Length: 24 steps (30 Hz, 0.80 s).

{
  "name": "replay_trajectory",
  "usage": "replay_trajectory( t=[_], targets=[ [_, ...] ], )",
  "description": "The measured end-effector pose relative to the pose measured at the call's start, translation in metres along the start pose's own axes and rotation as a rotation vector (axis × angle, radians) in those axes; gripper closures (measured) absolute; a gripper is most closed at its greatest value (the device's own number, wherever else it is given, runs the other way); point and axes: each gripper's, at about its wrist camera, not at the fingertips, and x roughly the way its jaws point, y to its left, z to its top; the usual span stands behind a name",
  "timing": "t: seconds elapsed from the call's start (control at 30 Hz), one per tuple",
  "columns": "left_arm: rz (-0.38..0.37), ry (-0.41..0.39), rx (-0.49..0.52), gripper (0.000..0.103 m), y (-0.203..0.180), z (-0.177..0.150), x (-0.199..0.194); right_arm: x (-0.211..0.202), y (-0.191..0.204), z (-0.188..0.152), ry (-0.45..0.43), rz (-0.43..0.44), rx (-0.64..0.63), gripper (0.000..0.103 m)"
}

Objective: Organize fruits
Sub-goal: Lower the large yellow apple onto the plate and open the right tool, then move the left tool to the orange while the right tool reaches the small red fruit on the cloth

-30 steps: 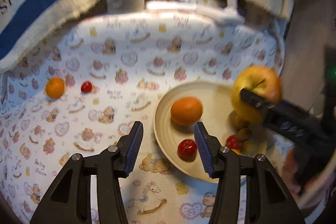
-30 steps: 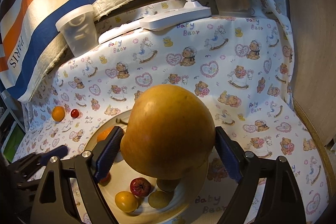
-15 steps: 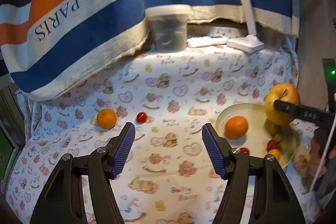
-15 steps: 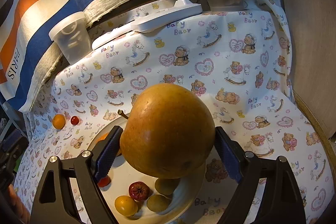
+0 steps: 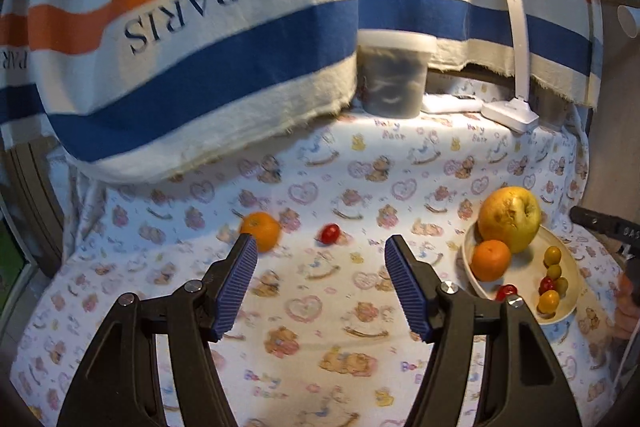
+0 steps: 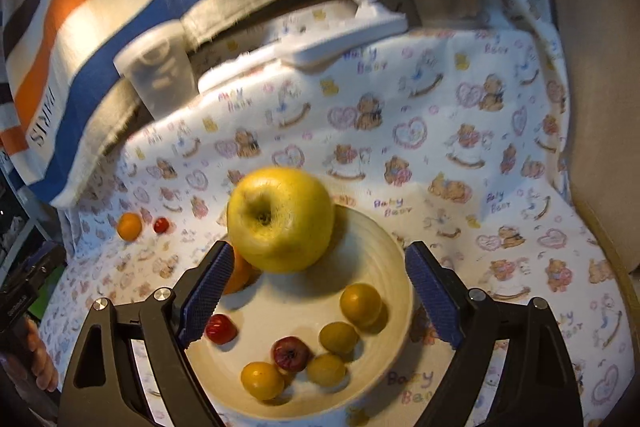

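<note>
A cream bowl [image 6: 396, 267] [image 5: 568, 267] holds a big yellow apple [image 6: 280, 219] [image 5: 510, 219], an orange [image 5: 491, 260] [image 6: 238, 277] and several small red and yellow fruits [image 6: 360, 305]. My right gripper [image 6: 316, 299] is open just above the bowl, the apple free beyond its pads. My left gripper [image 5: 320, 287] is open and empty over the cloth. A loose orange [image 5: 261, 231] [image 6: 129, 226] and a small red fruit [image 5: 330, 233] [image 6: 161, 225] lie on the cloth beyond it.
A teddy-bear printed cloth [image 5: 320, 347] covers the table. At the back stand a plastic tub [image 5: 394, 75], a white desk lamp [image 5: 510, 113] and a hanging striped PARIS towel [image 5: 180, 47]. A beige wall [image 6: 600, 107] borders the right side.
My right gripper has opened and let the apple go into the bowl. My left gripper has drawn back and left, away from the bowl, toward the loose orange and red fruit.
</note>
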Motion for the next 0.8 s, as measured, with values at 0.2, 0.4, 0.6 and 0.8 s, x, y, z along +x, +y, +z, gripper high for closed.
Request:
replay_trajectory(
  t=[0.2,0.4,0.6,0.8],
  targets=[
    [-0.002,-0.052,-0.028,0.038,0.026,0.013,-0.011,-0.020,0.014,0.004,-0.061,-0.011,-0.042,0.014],
    [0.028,-0.049,-0.008,0.032,0.041,0.023,-0.004,-0.035,0.033,0.006,-0.131,-0.085,-0.118,0.014],
    [0.022,-0.054,-0.043,0.031,0.056,0.026,0.001,-0.057,0.048,0.031,-0.133,-0.039,-0.100,0.014],
    [0.001,-0.057,-0.049,0.029,0.064,0.029,0.003,-0.082,0.076,0.060,-0.140,-0.030,-0.129,0.014]
  ],
)
